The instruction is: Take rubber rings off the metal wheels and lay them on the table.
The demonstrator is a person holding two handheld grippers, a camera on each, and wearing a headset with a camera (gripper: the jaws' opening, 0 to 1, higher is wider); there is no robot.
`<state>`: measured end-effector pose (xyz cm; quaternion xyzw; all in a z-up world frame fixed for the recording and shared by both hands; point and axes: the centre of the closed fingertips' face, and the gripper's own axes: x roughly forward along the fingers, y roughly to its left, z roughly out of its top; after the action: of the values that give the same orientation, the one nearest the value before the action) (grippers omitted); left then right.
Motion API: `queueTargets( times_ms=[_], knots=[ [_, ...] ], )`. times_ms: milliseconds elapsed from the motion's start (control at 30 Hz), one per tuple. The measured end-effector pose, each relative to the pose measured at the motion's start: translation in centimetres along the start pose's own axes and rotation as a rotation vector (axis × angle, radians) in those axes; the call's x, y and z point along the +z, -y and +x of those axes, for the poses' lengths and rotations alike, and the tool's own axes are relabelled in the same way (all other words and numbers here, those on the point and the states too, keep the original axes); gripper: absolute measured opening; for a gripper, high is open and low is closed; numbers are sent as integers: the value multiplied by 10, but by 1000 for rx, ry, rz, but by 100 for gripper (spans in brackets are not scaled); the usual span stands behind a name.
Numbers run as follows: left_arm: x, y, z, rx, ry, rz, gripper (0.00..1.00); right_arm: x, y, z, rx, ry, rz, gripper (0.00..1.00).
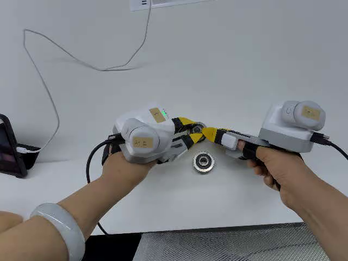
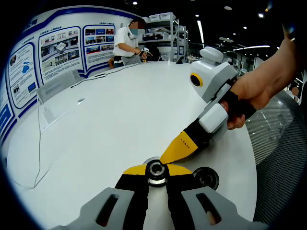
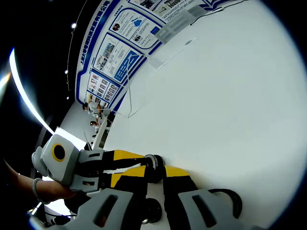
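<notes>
**A:** What lies closest in?

**B:** A strip of grey metal mesh [image 1: 228,246] runs along the near edge, then the white table [image 1: 179,204] begins. A pale green bracelet [image 1: 62,228] sits on the left wrist. A black cable [image 1: 90,163] loops down from the back of the left gripper [image 1: 190,131].

**A:** Anything in the way?

**B:** A second metal wheel [image 1: 203,161] with a dark outer band lies flat on the table. It is just below the spot where the two sets of jaws meet, and apart from them.

**A:** And the piece being worked?

**B:** A small silver metal wheel [image 2: 157,169] with a dark hub is held up off the tabletop. The left gripper's yellow-tipped jaws are clamped on it from both sides. The right gripper [image 1: 209,132] comes in from the opposite side, with its jaws drawn narrow and its tips on that wheel's rim. Whether rubber or bare metal lies between those tips is too small to tell.

**A:** Room to move?

**B:** Bare white tabletop lies to the right and beyond the grippers. At the far left edge stands a dark flat device [image 1: 8,147]. A thin white cable [image 1: 49,98] runs from beside it across to a white socket strip [image 1: 163,2] at the far side.
</notes>
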<state>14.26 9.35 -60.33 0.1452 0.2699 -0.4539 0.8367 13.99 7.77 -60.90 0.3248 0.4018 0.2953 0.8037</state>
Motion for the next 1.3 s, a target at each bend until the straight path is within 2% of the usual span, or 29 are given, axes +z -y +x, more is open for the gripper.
queueTargets(
  times_ms=[300,567,633,833,1000,1067,1300],
  knots=[
    [0,0,0,1,2,1,14,0,-3,-1,18,10,47,14],
    [0,-1,0,4,2,-1,14,4,-7,-6,34,29,42,10],
    [0,0,0,3,3,-1,14,2,-4,-5,18,19,18,11],
    [0,-1,0,1,6,-2,14,0,-3,-4,19,15,23,17],
    [0,0,0,1,9,-3,14,0,-4,-1,39,15,63,19],
    [0,-1,0,0,9,-6,14,0,-6,0,52,17,118,20],
    [0,-1,0,-1,9,-10,13,1,-8,-6,56,17,94,18]
  ],
)
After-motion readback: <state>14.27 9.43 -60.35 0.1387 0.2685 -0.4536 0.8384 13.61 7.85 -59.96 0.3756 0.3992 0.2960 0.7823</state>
